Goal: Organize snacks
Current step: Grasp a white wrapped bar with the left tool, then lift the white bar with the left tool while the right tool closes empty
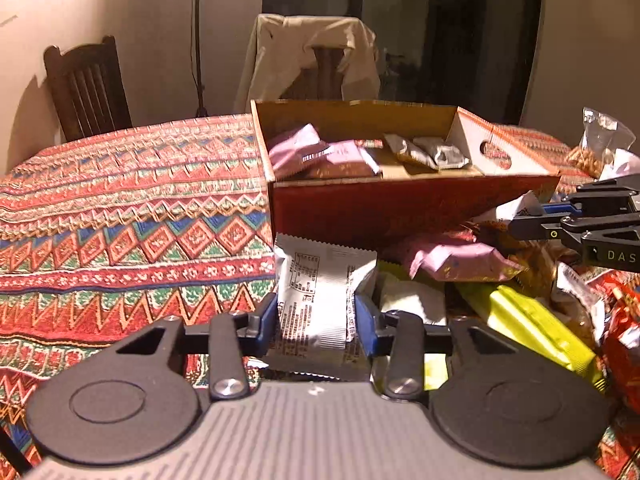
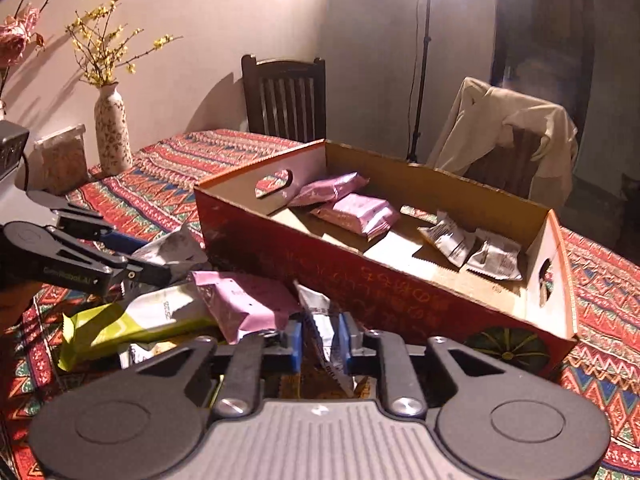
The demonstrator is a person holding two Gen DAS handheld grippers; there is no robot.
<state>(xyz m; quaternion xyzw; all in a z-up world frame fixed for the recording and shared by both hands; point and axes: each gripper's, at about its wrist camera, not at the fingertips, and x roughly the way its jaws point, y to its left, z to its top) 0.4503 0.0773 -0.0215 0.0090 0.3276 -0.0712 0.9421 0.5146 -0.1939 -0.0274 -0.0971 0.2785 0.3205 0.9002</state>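
My left gripper (image 1: 316, 314) is shut on a white snack packet (image 1: 320, 276), held upright just in front of the red cardboard box (image 1: 400, 208). My right gripper (image 2: 320, 340) is shut on a silver-white packet (image 2: 320, 320), pinched edge-on above the snack pile. The box (image 2: 360, 280) holds pink packets (image 2: 356, 210) at one end and silver-white packets (image 2: 472, 246) at the other. A pink packet (image 2: 244, 300) and a yellow-green bar (image 2: 132, 320) lie loose in the pile. The right gripper (image 1: 520, 222) shows at the right edge of the left wrist view. The left gripper (image 2: 156, 260) shows at the left of the right wrist view.
A patterned tablecloth (image 1: 120, 220) covers the table. A clear bag of nuts (image 1: 600, 148) lies right of the box. A flowered vase (image 2: 112, 132) and a jar (image 2: 62, 160) stand at the far corner. Two chairs (image 1: 86, 88) stand behind the table, one draped with a jacket (image 1: 312, 56).
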